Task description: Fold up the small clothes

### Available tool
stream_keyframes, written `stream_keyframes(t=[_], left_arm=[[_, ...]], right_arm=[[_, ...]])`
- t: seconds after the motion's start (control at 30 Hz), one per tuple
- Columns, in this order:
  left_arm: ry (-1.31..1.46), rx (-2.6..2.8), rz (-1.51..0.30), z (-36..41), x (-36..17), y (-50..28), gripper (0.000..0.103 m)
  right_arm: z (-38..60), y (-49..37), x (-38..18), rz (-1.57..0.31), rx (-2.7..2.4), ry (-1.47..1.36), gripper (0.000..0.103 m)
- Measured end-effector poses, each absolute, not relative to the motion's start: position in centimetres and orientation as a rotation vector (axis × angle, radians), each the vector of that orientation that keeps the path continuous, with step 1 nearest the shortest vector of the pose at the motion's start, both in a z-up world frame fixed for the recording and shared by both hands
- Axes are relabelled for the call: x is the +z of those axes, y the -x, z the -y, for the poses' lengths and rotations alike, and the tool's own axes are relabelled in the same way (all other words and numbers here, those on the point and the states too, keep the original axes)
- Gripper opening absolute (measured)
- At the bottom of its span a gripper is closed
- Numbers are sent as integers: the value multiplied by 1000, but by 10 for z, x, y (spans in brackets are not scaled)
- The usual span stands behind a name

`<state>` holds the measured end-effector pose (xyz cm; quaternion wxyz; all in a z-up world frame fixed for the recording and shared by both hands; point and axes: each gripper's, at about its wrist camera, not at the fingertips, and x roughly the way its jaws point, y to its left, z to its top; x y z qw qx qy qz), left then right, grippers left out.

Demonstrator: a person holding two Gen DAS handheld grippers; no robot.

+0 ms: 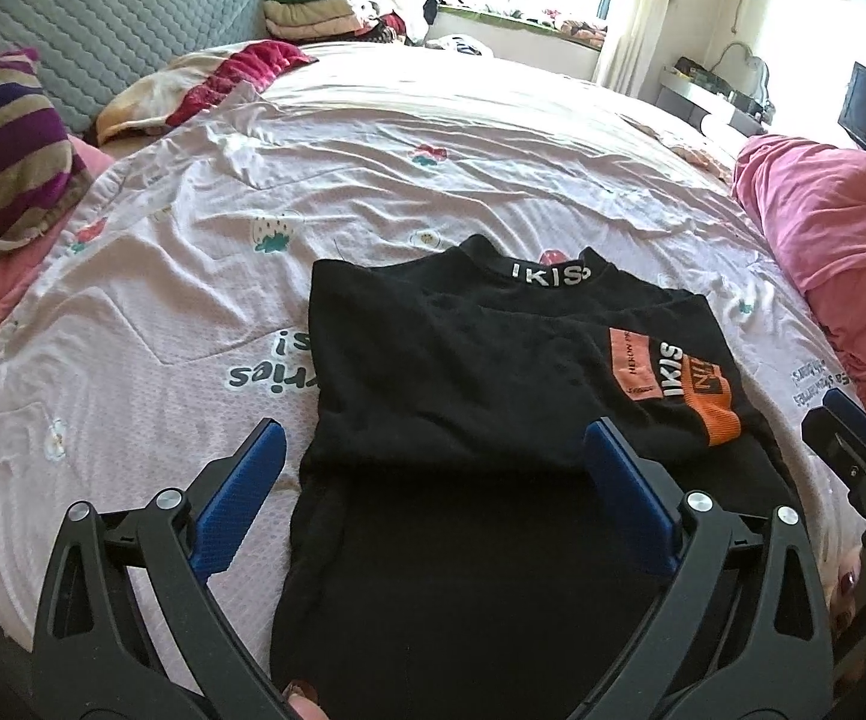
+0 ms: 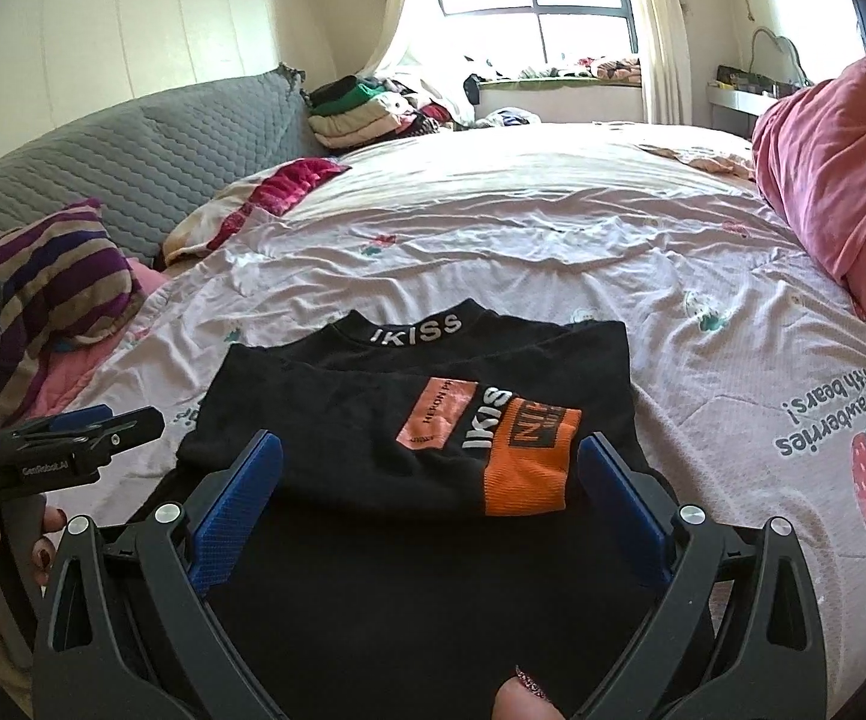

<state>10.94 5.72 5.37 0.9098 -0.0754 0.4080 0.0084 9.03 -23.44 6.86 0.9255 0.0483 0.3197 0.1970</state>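
A black top (image 1: 463, 360) (image 2: 343, 420) lies flat on the pink printed bedsheet (image 1: 373, 180), its lettered collar (image 1: 547, 276) pointing away from me. One sleeve with an orange cuff (image 1: 715, 420) (image 2: 529, 468) is folded across the body. My left gripper (image 1: 433, 438) hovers open over the top's near left part, with nothing between its blue pads. My right gripper (image 2: 433, 450) is open too, its fingers standing either side of the orange cuff without pressing on it. Each gripper shows at the edge of the other's view: the right gripper (image 1: 829, 414) and the left gripper (image 2: 127, 423).
A striped pillow (image 1: 7, 144) lies at the left edge by a grey quilted headboard (image 1: 121, 18). A bunched pink duvet (image 1: 841, 240) fills the right side. A red and cream cloth (image 1: 217, 84) lies further back, with stacked clothes (image 1: 313, 6) beyond the bed.
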Motion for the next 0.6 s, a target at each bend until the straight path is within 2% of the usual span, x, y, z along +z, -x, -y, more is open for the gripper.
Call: stream_keyframes(t=[0.6], left_arm=[[124,6,-824,-47,62,-87,93]], right_arm=[[248,-64,76,-640,402,-77,98]])
